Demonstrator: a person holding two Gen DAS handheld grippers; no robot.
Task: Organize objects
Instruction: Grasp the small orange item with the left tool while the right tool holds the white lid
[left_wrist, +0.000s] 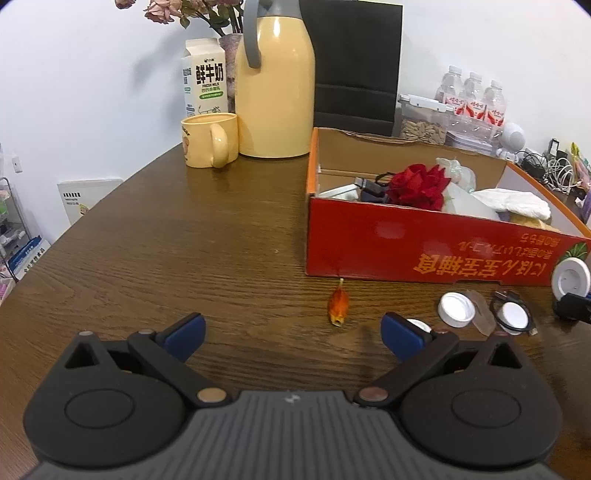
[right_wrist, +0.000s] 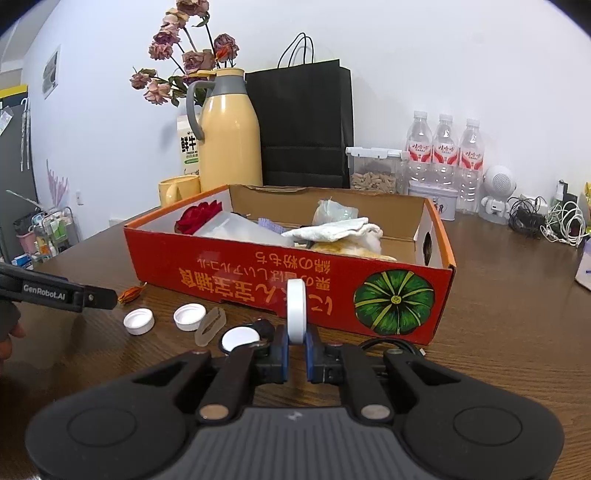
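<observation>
My right gripper (right_wrist: 296, 354) is shut on a white round lid (right_wrist: 296, 312), held on edge just above the table in front of the red cardboard box (right_wrist: 258, 273). The left wrist view shows that lid (left_wrist: 570, 278) at the far right, near the box (left_wrist: 406, 243). My left gripper (left_wrist: 293, 332) is open and empty, low over the wood table. An orange dried bud (left_wrist: 338, 306) lies just beyond its fingers. Two white caps (right_wrist: 138, 321) (right_wrist: 189, 316), a clear plastic piece (right_wrist: 210, 326) and a white disc on a black cable (right_wrist: 240, 339) lie loose before the box. The box holds a red rose (right_wrist: 199, 218), cloths and bags.
A yellow thermos (left_wrist: 275, 85), a yellow mug (left_wrist: 208, 140) and a milk carton (left_wrist: 203, 77) stand at the back left. Behind the box are a black paper bag (right_wrist: 303, 122), a snack container (right_wrist: 373, 170), water bottles (right_wrist: 443, 147) and tangled cables (right_wrist: 546, 221).
</observation>
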